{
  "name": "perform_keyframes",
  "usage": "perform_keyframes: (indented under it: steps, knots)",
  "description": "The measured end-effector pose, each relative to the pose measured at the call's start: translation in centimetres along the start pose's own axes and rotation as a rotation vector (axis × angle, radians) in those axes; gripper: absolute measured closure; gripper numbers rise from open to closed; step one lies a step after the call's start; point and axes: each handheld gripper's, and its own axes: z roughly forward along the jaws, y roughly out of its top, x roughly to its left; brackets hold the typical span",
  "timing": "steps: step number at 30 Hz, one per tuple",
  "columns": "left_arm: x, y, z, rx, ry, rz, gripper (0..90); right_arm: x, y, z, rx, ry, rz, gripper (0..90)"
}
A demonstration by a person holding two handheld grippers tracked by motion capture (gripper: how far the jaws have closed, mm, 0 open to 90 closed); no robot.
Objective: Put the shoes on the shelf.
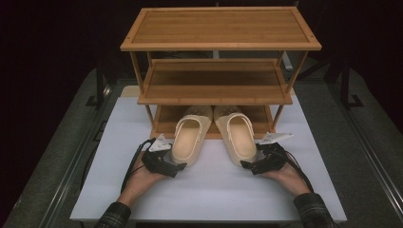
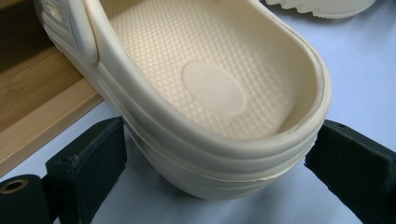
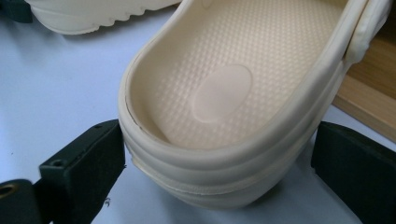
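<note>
Two cream clogs lie side by side, toes on the lowest board [image 1: 164,126] of a wooden rack, heels out over the white table. My left gripper [image 1: 177,164] holds the left clog [image 1: 190,137] at the heel. In the left gripper view its jaws [image 2: 224,125] press both sides of that heel [image 2: 210,84]. My right gripper [image 1: 248,164] is at the right clog [image 1: 240,137]. In the right gripper view its jaws [image 3: 222,127] clamp that heel [image 3: 224,88] the same way.
The three-tier bamboo rack [image 1: 218,28] stands at the table's far side, with bare upper and middle shelves. The white table [image 1: 209,194] reaches to the near edge. Each gripper view catches the other clog's sole [image 2: 322,7] [image 3: 93,14]. Dark floor surrounds the table.
</note>
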Motion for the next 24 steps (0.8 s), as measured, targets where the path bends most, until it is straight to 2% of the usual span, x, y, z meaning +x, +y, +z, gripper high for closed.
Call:
perform_keyframes:
  steps: [2,5,13,19,24]
  knots:
    - [0.0,0.1,0.0,0.003,0.001,0.001,5.4,0.0,0.0,0.0,0.003,0.001,0.003,3.2]
    - [-0.1,0.6,0.5,-0.019,-0.005,-0.031,5.5,0.1,0.4,0.2,-0.009,-0.004,0.024,3.3]
    - [-0.4,1.6,2.0,-0.041,-0.013,-0.034,6.5,0.7,1.8,1.7,-0.01,-0.024,0.015,6.4]
    - [-0.7,2.5,3.2,-0.031,0.001,-0.03,6.9,1.1,2.3,2.7,-0.019,-0.04,0.018,9.0]
    - [-1.1,3.1,4.2,-0.031,0.018,-0.026,11.7,1.6,3.1,3.7,-0.029,-0.05,0.026,13.9]
